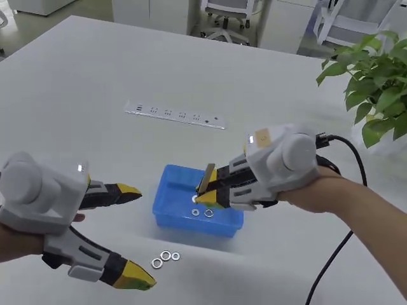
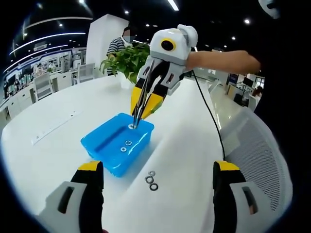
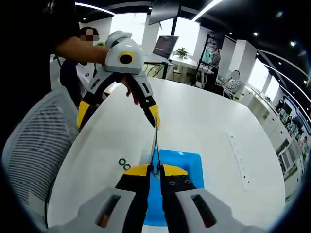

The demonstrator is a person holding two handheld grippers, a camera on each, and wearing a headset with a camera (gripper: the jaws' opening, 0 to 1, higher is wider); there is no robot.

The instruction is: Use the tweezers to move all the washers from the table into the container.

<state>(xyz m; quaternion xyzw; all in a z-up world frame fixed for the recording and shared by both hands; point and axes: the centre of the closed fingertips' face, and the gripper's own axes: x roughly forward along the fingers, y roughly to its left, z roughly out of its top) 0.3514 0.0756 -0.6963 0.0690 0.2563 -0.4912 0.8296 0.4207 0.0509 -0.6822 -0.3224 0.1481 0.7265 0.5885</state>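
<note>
Right gripper clamps thin metal tweezers, tips inside the blue plastic container mid-frame, probably for a drop; left gripper hangs released, idle; three small steel ring washers wait lower centre.

Nothing legible anywhere. Faint dark marks along the white power strip on the worktop, at twelve o'clock from the blue container, too small to read as letters or numbers.

Plant cut off at R edge. Container near side hidden behind R gripper. Tweezers tips too small to tell if they clamp the washer.
</note>
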